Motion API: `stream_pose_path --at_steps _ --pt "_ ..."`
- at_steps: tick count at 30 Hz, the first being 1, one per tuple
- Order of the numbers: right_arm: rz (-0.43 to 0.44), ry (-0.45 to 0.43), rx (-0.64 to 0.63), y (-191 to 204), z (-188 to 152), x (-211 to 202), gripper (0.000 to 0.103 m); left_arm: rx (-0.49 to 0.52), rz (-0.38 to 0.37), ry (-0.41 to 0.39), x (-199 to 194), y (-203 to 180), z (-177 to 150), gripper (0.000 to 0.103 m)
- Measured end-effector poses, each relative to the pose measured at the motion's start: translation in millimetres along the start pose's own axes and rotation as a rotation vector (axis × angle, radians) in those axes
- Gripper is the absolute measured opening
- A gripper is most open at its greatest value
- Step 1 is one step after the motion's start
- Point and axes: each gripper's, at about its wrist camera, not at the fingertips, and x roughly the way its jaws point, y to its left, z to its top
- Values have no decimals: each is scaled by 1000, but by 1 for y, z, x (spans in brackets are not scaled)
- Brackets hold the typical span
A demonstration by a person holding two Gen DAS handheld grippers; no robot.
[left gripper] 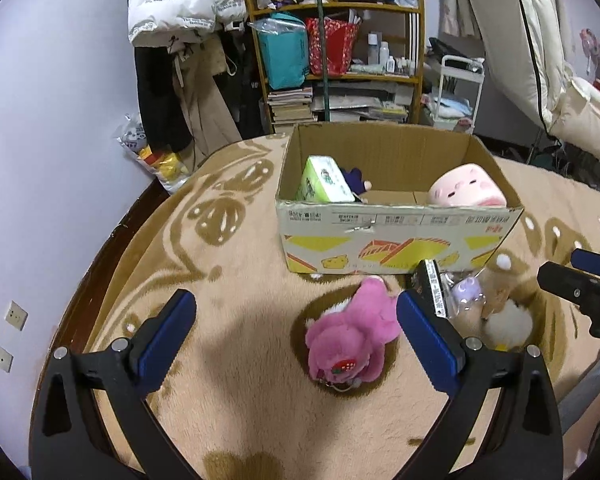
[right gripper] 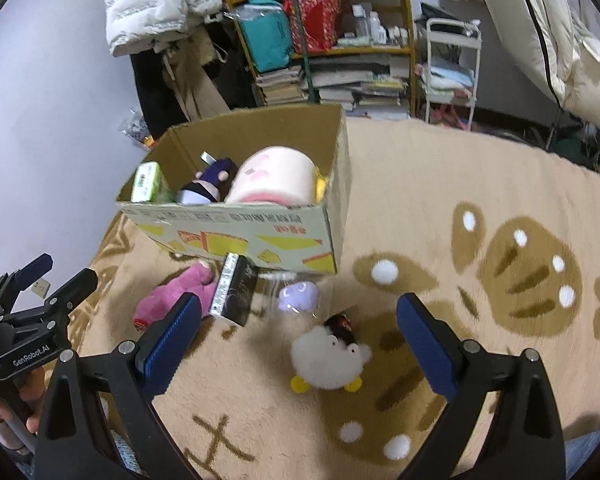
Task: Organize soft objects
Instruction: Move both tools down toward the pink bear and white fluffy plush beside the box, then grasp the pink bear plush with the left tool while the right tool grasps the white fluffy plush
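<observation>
Both my jaws gape empty; the white plush [right gripper: 327,364] lies between my right gripper [right gripper: 298,342] jaws, nearer than the left gripper [left gripper: 296,332].

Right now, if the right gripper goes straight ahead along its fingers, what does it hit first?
Probably the white fluffy plush. It lies on the blanket between the open fingers of the right gripper, nearest in line. The purple toy and the cardboard box sit beyond it. Depth is uncertain.

The purple doll [left gripper: 358,181] is half hidden behind the green tissue pack [left gripper: 324,180] (box contents partly screened by the near wall).
</observation>
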Motion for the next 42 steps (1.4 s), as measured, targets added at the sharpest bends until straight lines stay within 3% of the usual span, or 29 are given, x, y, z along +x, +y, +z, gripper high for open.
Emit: stream_pose_path --at_steps 8,11,21,27,31,42 --pt "-5 111 23 -4 -5 28 98 26 -28 62 27 -12 -3 99" --pt "-6 153 38 -7 -7 35 90 42 -25 81 35 -18 -5 99" --pt "-3 319 114 -23 -19 67 89 89 -32 150 63 -38 -12 100" --pt "15 402 136 -25 -28 84 73 125 -22 177 71 -47 -17 99" --pt "20 421 144 -23 -30 89 67 132 -17 206 83 -48 -18 99" --pt "-4 432 165 -22 -38 103 69 175 -20 217 103 -61 -22 99"
